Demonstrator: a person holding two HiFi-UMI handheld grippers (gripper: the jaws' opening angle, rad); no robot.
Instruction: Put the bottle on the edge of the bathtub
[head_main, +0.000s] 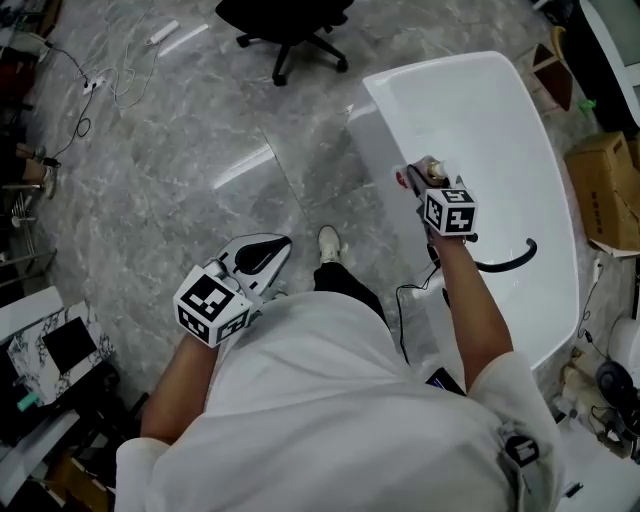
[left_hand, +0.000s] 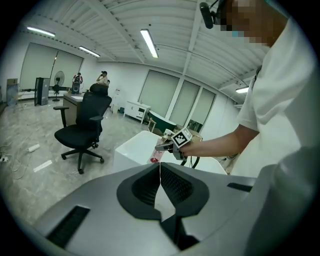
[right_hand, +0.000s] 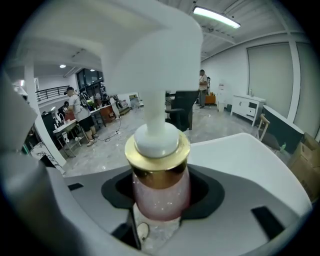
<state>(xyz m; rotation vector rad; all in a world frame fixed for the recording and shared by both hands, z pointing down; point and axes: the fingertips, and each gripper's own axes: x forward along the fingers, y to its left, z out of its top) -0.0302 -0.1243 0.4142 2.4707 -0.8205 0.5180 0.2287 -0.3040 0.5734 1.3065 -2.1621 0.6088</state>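
Note:
The bottle (right_hand: 160, 192) is a pink pump bottle with a gold collar and a white pump head. My right gripper (right_hand: 161, 200) is shut on its body and holds it upright. In the head view the bottle (head_main: 414, 178) and right gripper (head_main: 424, 184) are over the near left rim of the white bathtub (head_main: 385, 95). My left gripper (head_main: 268, 252) hangs low by the person's left side over the floor, its jaws together with nothing between them. The left gripper view shows its own shut jaws (left_hand: 160, 169) and, farther off, the bottle (left_hand: 156, 155) by the bathtub (left_hand: 131, 147).
A black office chair (head_main: 290, 25) stands on the marble floor beyond the tub. A black curved hose (head_main: 508, 262) lies inside the tub. Cardboard boxes (head_main: 605, 190) sit to the tub's right. A power strip and cables (head_main: 160, 35) lie far left. The person's shoe (head_main: 328, 243) is near the tub.

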